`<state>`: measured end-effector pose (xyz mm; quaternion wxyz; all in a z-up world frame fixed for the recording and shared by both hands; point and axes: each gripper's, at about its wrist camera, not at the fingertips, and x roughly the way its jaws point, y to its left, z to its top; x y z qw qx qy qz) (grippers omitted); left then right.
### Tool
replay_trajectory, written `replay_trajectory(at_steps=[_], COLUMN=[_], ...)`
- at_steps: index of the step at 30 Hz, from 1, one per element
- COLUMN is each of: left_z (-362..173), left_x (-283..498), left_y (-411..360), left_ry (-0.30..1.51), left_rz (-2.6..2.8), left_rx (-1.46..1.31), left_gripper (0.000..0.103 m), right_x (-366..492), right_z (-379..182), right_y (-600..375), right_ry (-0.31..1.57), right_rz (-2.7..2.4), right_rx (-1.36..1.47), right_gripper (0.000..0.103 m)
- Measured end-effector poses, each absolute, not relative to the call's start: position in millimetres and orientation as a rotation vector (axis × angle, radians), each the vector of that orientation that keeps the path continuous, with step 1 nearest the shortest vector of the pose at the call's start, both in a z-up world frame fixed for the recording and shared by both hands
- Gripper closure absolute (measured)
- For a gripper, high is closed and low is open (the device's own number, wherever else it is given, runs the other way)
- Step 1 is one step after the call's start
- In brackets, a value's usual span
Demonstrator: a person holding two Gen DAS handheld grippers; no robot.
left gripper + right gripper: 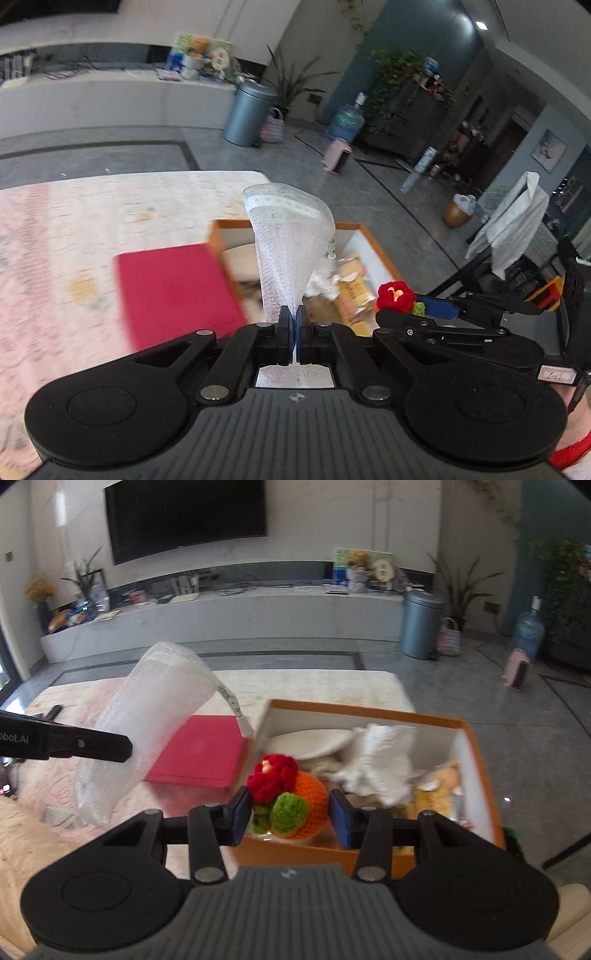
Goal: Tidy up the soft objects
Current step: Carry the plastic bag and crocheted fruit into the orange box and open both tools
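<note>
My left gripper is shut on a clear bubble-wrap pouch and holds it up over the near-left side of the orange box. The pouch also shows in the right wrist view, with the left gripper's finger on it. My right gripper holds a crocheted orange toy with a red flower and green leaf between its blue pads, at the near wall of the orange box. The toy's red flower shows in the left wrist view. The box holds white cloth and a yellowish plush.
A red folder lies left of the box on a pink patterned cloth. A remote lies at the cloth's far left. Beyond are grey floor, a metal bin, a water jug and a TV shelf.
</note>
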<state>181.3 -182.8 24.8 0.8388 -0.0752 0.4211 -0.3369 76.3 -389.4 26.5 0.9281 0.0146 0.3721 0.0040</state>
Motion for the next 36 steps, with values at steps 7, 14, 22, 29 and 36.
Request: replay_trajectory(at_steps=[7,14,22,29,36], left_z=[3,-45,-92,-114,-91], left_x=[223,256,265,260,258], left_y=[-257,-316,-360,-364,-356], left_ry=[0.994,1.142,1.257,1.292,1.209], left_rz=[-0.809,-0.91,-0.917,-0.885,-0.861], left_rx=[-0.178,-0.21,-0.157,-0.118,-0.122], left_gripper=[0.102,0.102,0.102,0.091,0.062], right_x=[118,157,183,184,177], right_z=[3,-35,-75,-96,-76], right_y=[-467,-494,-516,-518,-519], right_ry=[0.866,1.038,1.223,1.287,1.251], right_rz=[-0.059,-0.058,-0.039,-0.034,-0.057], right_rx=[0.154,0.043,-0.026,-0.048,-0.064], right_gripper=[0.058,0.058,0.057,0.054,0.036])
